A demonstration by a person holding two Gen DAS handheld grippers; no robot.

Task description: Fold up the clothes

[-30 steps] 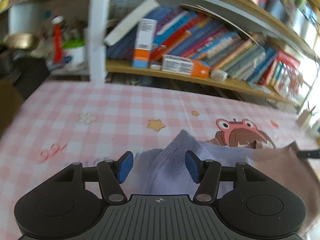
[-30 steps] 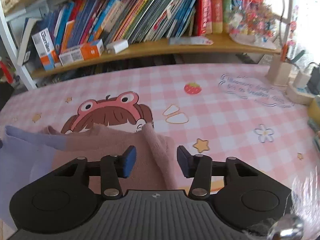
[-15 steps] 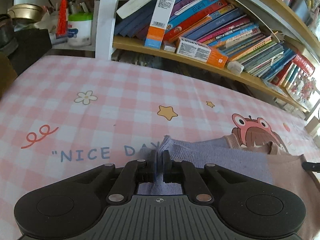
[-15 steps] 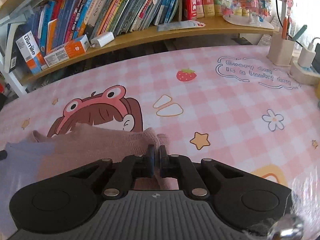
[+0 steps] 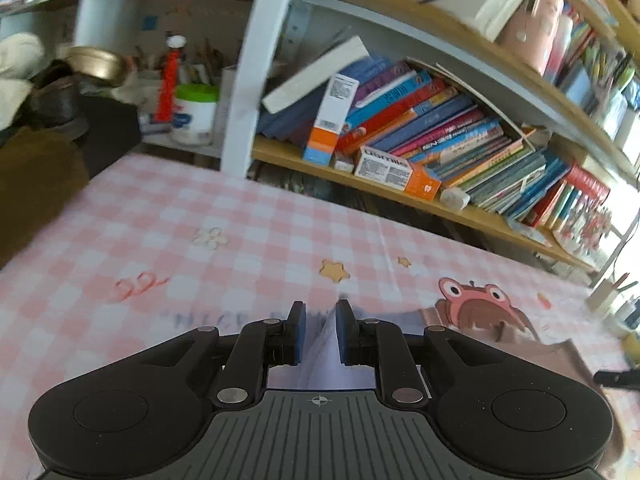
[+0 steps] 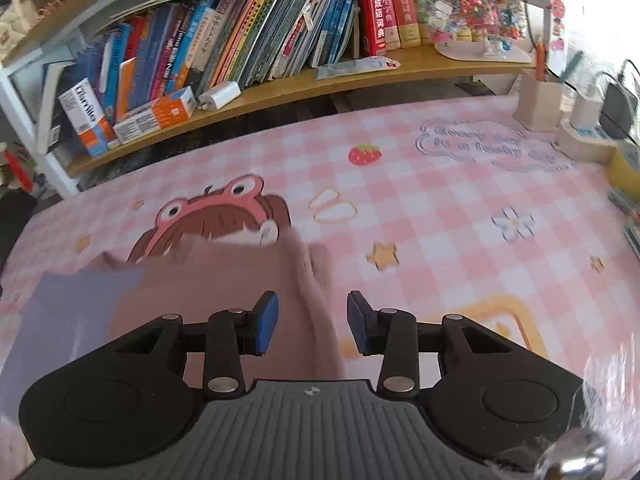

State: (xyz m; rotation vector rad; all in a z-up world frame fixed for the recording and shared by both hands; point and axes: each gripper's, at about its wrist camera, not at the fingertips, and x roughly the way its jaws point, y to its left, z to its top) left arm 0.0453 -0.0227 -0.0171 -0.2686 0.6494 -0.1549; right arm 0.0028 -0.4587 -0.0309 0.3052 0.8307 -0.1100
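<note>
A two-colour knit garment lies on the pink checked tablecloth (image 6: 440, 208): a lavender part (image 6: 76, 304) at the left and a dusty pink part (image 6: 224, 280) at the right. My left gripper (image 5: 319, 332) has its jaws a little apart, with a ridge of the lavender cloth (image 5: 324, 354) standing between them. My right gripper (image 6: 312, 320) is open, and a raised fold of the pink cloth (image 6: 316, 300) lies between its fingers without being pinched. The pink part also shows at the right of the left wrist view (image 5: 520, 356).
A bookshelf (image 6: 280, 92) full of books runs along the table's far edge. A white shelf post (image 5: 256, 80) stands at the far left. A pen holder (image 6: 538, 100) and power strip with chargers (image 6: 592, 136) stand at the far right corner.
Half a second ago both grippers were shut on the cloth. Both jaws have since parted, the right widely, the left slightly. The left view has tilted upward and blurred.
</note>
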